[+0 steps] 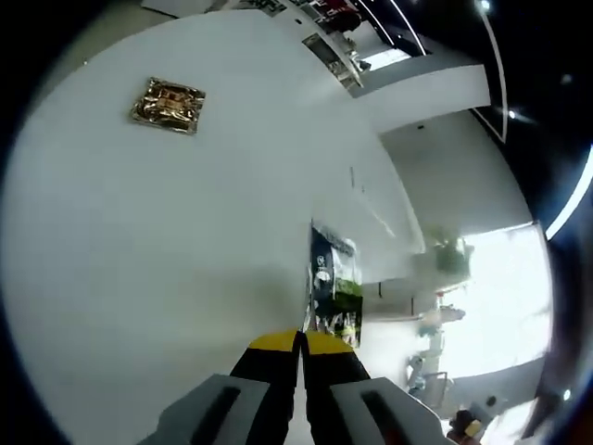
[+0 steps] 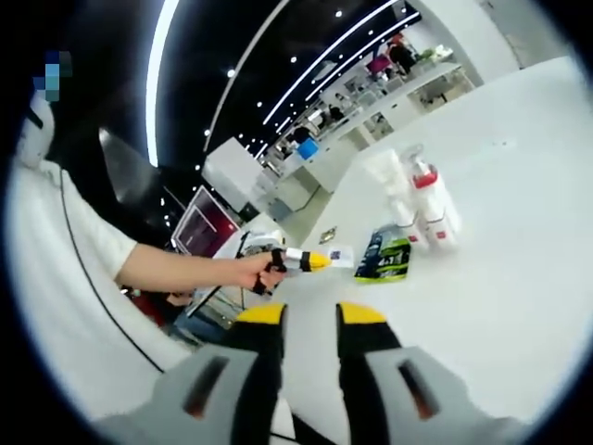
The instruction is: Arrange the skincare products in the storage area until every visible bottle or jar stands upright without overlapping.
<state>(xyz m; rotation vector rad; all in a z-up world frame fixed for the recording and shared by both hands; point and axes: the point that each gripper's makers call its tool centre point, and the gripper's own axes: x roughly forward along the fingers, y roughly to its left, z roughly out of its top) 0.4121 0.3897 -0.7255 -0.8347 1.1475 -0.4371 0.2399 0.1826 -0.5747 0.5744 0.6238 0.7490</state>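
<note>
1. Here, in the left gripper view, the left gripper (image 1: pixel 299 348) has its yellow-tipped jaws pressed together with nothing between them, hovering over a white table (image 1: pixel 139 241).
2. Just beyond those jaw tips a dark and green sachet (image 1: pixel 334 283) lies flat on the table, near its right edge.
3. Far off to the left on the same table lies a shiny gold packet (image 1: pixel 168 104), well apart from the sachet.
4. In the right gripper view, the right gripper (image 2: pixel 310 320) has its jaws spread with a clear gap and nothing held.
5. Beyond it, the left gripper comes in from the left, held in a person's hand (image 2: pixel 255 271), its yellow tip close to the sachet (image 2: pixel 384 255).
6. Just right of the sachet, two white bottles with red bands (image 2: pixel 435 209) stand close together, tilted in this view; a white tube (image 2: pixel 389 185) stands beside them on the left.
7. Whether the bottles touch each other cannot be told.
</note>
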